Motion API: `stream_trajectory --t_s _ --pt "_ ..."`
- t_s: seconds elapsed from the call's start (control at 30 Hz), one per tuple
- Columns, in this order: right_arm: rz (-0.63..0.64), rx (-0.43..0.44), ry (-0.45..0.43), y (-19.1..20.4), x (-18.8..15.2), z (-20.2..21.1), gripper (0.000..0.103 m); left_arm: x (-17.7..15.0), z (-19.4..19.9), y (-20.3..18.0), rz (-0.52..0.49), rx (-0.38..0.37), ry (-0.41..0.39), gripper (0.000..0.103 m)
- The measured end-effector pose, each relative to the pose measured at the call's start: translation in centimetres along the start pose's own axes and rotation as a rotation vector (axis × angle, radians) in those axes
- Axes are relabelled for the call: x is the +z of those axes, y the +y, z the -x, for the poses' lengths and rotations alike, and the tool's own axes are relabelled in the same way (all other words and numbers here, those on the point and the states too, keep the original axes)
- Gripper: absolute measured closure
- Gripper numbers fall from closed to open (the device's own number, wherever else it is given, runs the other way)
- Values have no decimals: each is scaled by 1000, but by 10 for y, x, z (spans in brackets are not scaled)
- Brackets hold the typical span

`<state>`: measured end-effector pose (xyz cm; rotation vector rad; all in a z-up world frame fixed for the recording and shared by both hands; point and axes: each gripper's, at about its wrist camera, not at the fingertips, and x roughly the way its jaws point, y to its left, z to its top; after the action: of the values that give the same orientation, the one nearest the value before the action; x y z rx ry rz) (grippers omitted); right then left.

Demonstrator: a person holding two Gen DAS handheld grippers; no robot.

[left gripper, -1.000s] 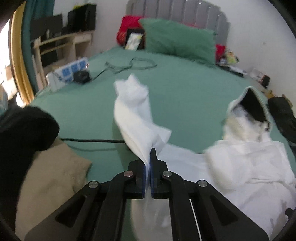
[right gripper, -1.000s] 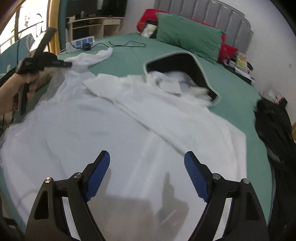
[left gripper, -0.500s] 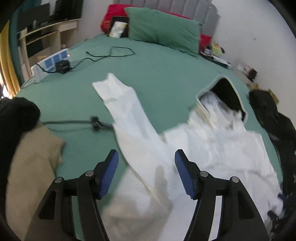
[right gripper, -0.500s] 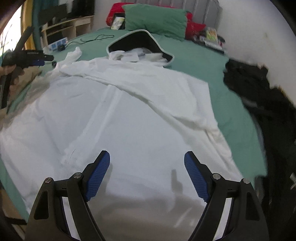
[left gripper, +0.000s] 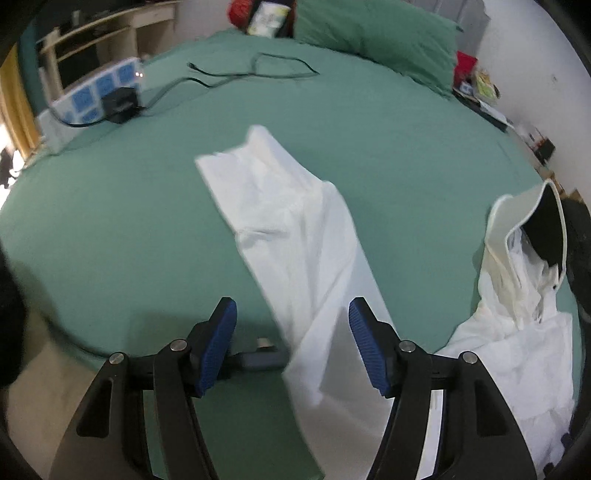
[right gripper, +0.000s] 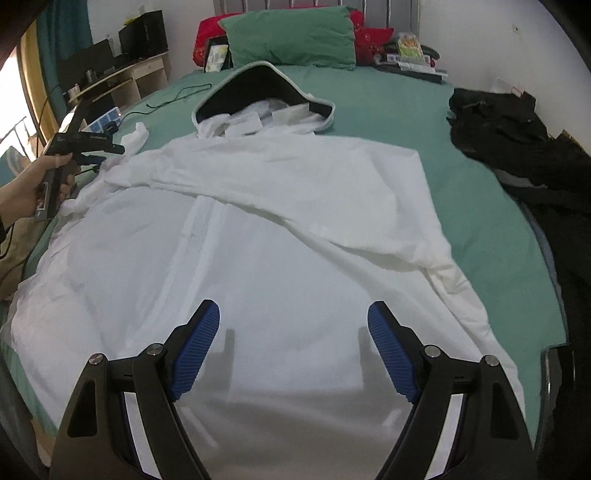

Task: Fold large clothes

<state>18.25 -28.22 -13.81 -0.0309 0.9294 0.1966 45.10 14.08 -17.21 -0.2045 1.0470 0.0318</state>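
Left wrist view: the left gripper (left gripper: 291, 332) is seen with its jaws spread, having just been opening, and nothing is pinched. A white sleeve (left gripper: 291, 229) of the hooded garment is laid flat on the green bed sheet (left gripper: 110, 229), running from beyond the jaws back between them; the blue pads stand clear of the cloth. The dark-lined hood (left gripper: 543, 225) is seen to the right of the sleeve. A power strip (left gripper: 99, 92) and a black cable (left gripper: 255, 70) lie farther up the bed, left of the sleeve.

In the right wrist view, the right gripper (right gripper: 293, 347) is held with jaws spread wide above the body of the white hooded garment (right gripper: 280, 229), nothing being clasped. The garment is spread across the bed, its hood (right gripper: 258, 92) toward the green pillow (right gripper: 288, 35). A black garment (right gripper: 509, 125) is heaped to the right of the white one. To the left of it, a hand (right gripper: 33, 184) is seen holding the left gripper's handle.
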Motion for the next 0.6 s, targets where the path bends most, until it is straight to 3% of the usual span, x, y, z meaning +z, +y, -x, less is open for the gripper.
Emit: stream_trajectory --t_s 0.13,0.2,0.23,0.27,0.47,0.6 --pt "-6 13 14 -4 -5 -1 21 3 -8 -13 -89 66 1 38" --pt "-39 41 29 -8 -6 -3 20 4 -5 -16 -87 30 9 62" --pt "-50 51 32 -10 -7 -3 20 6 -1 -15 -73 2 13 96" --pt "-49 58 34 -10 -8 -3 20 6 4 -16 -55 -24 11 98" --pt "-39 74 25 -8 -17 5 20 -11 73 -64 -164 23 -280 98" --pt "-45 82 43 -13 -22 3 20 -27 101 -110 -210 25 -385 98"
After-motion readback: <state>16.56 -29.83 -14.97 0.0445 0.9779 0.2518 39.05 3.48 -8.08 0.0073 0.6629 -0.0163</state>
